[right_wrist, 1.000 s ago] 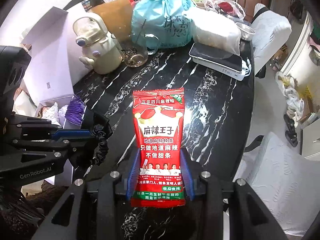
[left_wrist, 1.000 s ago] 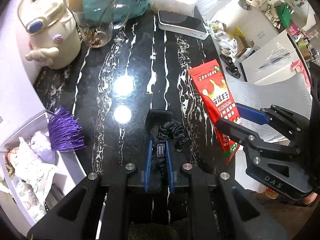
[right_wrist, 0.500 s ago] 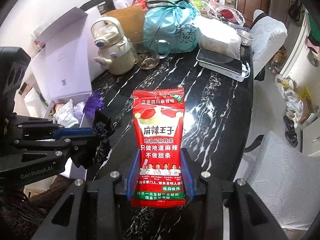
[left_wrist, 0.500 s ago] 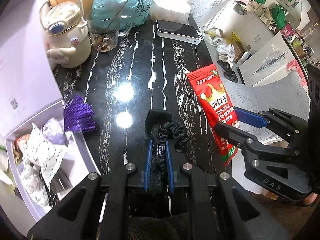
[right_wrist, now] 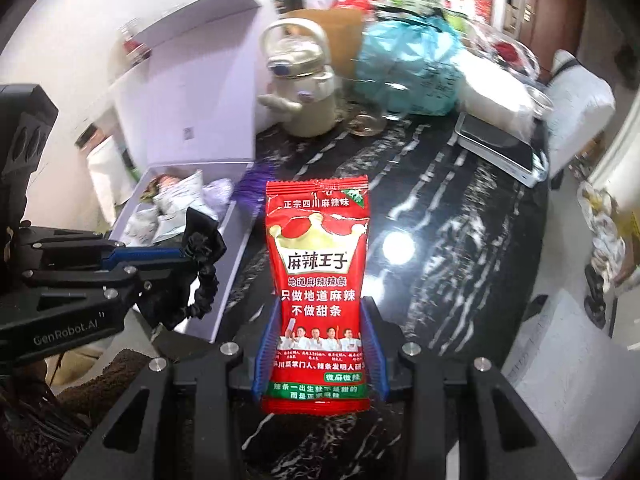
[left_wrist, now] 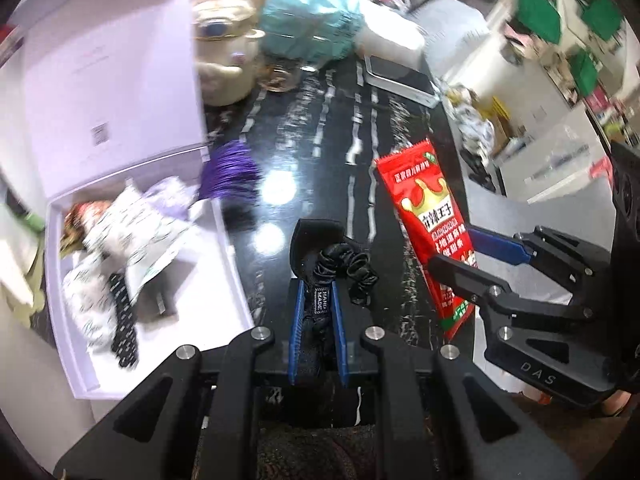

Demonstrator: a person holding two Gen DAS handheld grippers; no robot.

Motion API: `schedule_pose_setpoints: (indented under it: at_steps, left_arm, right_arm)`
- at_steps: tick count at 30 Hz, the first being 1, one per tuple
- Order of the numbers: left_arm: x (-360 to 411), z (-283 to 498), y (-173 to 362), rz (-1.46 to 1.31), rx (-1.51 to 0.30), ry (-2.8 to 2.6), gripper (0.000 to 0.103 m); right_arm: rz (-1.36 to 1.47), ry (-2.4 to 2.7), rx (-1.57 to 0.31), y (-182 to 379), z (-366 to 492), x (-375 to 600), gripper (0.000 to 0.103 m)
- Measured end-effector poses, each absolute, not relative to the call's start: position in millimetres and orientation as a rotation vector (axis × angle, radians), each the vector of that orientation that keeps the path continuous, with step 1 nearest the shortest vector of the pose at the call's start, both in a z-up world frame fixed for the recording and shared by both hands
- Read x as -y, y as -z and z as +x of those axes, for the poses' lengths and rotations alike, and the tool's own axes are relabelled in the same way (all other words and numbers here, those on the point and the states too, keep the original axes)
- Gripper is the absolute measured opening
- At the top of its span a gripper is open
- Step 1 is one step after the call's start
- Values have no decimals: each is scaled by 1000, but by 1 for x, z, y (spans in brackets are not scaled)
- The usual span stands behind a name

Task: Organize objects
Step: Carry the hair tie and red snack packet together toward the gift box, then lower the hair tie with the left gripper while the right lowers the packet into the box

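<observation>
Snack packet (right_wrist: 318,276), red and upright, sits pinched between the right gripper (right_wrist: 319,344)'s 2 blue pads above the black marble table (right_wrist: 448,264). The left gripper (left_wrist: 317,312) is clamped on a black hair tie (left_wrist: 344,266) (fabric tag included), just beside the open white box (left_wrist: 236,256).

Black table (right_wrist: 460,240) w/ white streaks, shiny light spots. White wall (right_wrist: 72,40) at left, brown door (right_wrist: 556,4) far back.
</observation>
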State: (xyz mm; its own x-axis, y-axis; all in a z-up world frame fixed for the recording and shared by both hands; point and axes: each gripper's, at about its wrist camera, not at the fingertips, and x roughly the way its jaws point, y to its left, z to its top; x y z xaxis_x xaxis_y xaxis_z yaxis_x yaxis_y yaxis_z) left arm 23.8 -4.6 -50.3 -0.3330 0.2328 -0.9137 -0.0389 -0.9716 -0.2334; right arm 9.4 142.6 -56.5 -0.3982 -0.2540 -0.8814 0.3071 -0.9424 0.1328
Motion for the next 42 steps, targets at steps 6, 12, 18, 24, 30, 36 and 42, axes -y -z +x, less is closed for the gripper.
schedule_pose_setpoints:
  at_steps: [6, 12, 18, 24, 30, 36, 42]
  left_arm:
    - [36, 49, 44, -1717, 327, -2498, 13]
    - [61, 74, 42, -1726, 392, -2550, 13]
    - [89, 99, 45, -1754, 484, -2600, 13]
    - [115, 121, 52, -1788, 571, -2642, 13]
    - [142, 138, 63, -1833, 661, -2661, 13]
    - [164, 141, 78, -1878, 735, -2649, 13]
    - [179, 129, 94, -1911, 771, -2620, 13]
  right_arm:
    - [1435, 2320, -129, 53, 14, -116, 40]
    - [1398, 2248, -170, 53, 17, -88, 40]
    - [1369, 2169, -230, 56, 22, -56, 40]
    - [1355, 2085, -283, 63, 24, -24, 40]
    - [1357, 2008, -330, 73, 24, 5, 40]
    - [1375, 1947, -371, 84, 18, 27, 40]
    - [1410, 1920, -383, 97, 2, 40, 40]
